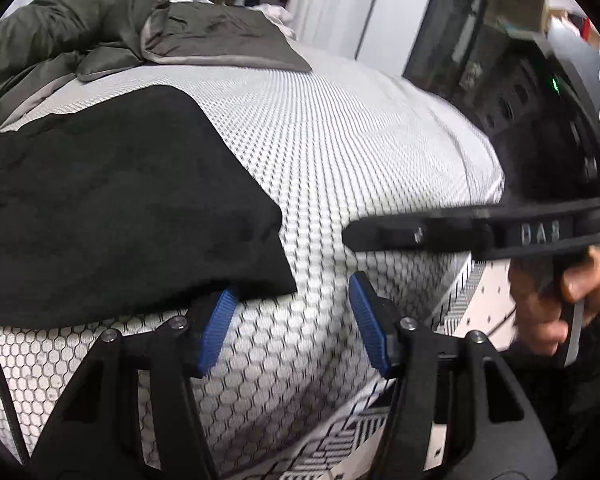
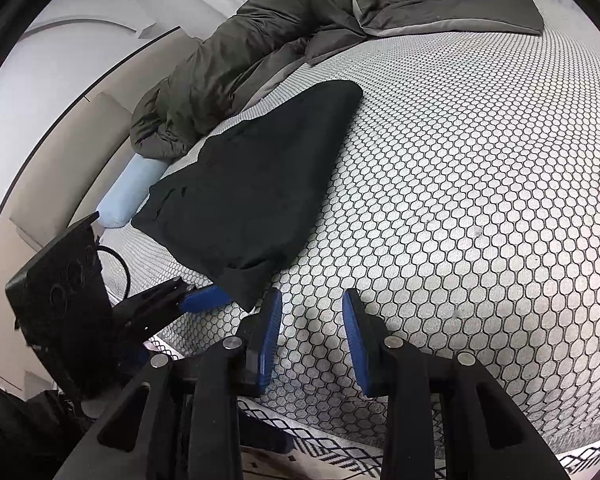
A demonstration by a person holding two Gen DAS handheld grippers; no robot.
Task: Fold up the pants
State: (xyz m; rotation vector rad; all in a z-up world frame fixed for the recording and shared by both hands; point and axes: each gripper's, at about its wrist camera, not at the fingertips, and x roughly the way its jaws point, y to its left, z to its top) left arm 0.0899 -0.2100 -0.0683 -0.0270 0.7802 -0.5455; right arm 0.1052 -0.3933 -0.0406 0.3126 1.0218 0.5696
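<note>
The black pants (image 1: 112,196) lie folded flat on the white honeycomb-patterned mattress (image 1: 340,152); in the right wrist view they (image 2: 256,184) stretch from the near left towards the middle. My left gripper (image 1: 292,320) is open and empty, its left blue pad by the pants' near corner. My right gripper (image 2: 312,336) is open and empty over bare mattress (image 2: 460,200), just right of the pants' near corner. The left gripper also shows in the right wrist view (image 2: 188,300), at the pants' near edge. The right gripper (image 1: 364,236) reaches in from the right in the left wrist view.
A dark olive duvet (image 2: 300,32) lies bunched along the far side of the mattress. A light blue bolster (image 2: 128,196) lies at the left edge by the beige headboard. A patterned rug (image 1: 340,440) lies below the near mattress edge. A dark cabinet (image 1: 480,40) stands at the right.
</note>
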